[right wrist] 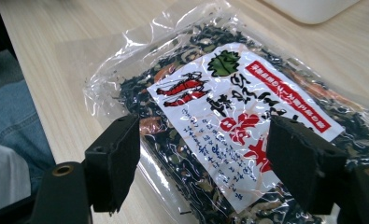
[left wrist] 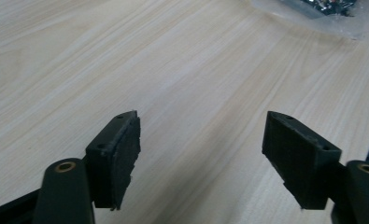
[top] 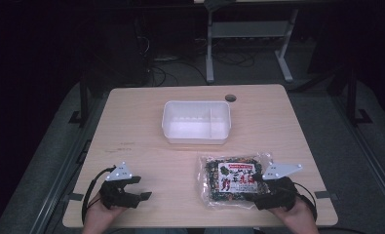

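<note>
A clear plastic packet (top: 230, 179) of dark dried food lies flat on the near right part of the wooden table (top: 146, 126), its white label with red characters and a green leaf facing up. In the right gripper view the packet (right wrist: 229, 121) spreads under and beyond the two black jaws, its crinkled clear edge reaching toward the near table edge.

The right gripper (top: 258, 187) sits at the packet's right near corner, held in the person's right hand (top: 292, 214). Its jaws stand wide apart over the packet; in its own view the right gripper (right wrist: 210, 163) has the packet between and below the pads, but the pads do not press on it, so the claw is released.

The left gripper (top: 139, 187) rests well apart from the packet, at the near left of the table, held in the left hand (top: 100, 212). In its own view the left gripper (left wrist: 201, 154) shows both jaws spread wide over bare wood with nothing between them, also released; a corner of the packet (left wrist: 322, 14) shows at the top right.

Behind the packet, near the table's middle, stands a white plastic tub (top: 196, 141) with a divider inside. A small round hole (top: 230, 97) sits at the far edge of the table.
</note>
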Available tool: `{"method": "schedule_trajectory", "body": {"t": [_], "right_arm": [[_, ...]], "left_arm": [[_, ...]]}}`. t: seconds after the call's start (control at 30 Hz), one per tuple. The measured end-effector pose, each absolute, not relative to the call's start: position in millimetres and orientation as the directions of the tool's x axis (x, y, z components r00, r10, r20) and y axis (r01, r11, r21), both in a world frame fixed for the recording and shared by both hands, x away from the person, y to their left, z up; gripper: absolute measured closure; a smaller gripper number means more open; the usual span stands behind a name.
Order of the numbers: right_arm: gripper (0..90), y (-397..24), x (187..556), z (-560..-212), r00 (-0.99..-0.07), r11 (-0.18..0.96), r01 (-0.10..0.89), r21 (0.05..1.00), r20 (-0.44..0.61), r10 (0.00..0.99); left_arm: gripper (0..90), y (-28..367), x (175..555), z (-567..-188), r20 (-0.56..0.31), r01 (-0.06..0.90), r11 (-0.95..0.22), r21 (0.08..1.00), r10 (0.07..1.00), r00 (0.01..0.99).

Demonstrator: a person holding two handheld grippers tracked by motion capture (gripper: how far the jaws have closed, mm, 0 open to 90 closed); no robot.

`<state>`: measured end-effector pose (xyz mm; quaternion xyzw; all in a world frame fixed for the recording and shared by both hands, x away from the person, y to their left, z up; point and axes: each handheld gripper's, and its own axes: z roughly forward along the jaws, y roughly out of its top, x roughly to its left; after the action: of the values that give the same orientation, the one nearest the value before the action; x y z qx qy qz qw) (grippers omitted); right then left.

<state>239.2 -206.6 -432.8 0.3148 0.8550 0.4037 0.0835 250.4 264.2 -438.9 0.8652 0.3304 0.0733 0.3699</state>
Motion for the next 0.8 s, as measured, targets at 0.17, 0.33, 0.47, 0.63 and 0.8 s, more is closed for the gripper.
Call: {"method": "schedule_trajectory", "body": {"t": [0.17,0.33,0.47,0.63,0.8], "right_arm": [[24.2,-210,237,-430,-0.776,0.455,0.482,0.749,0.122,0.619],[22.2,-213,237,-427,-0.755,0.425,0.499,0.755,0.139,0.64],[21.7,-220,239,-425,-0.731,0.392,0.523,0.757,0.163,0.662],[22.2,-227,240,-422,-0.703,0.378,0.537,0.754,0.152,0.695],[23.0,-238,245,-419,-0.657,0.341,0.571,0.747,0.166,0.736]], "left_arm": [[29.4,255,248,-437,-0.101,0.504,-0.539,0.675,0.609,0.787],[35.7,242,244,-427,-0.125,0.48,-0.53,0.699,0.57,0.812],[39.9,224,247,-420,-0.106,0.449,-0.566,0.691,0.535,0.838],[44.9,202,252,-418,-0.082,0.42,-0.61,0.672,0.501,0.861],[49.1,172,264,-419,-0.087,0.399,-0.649,0.648,0.457,0.885]]}}
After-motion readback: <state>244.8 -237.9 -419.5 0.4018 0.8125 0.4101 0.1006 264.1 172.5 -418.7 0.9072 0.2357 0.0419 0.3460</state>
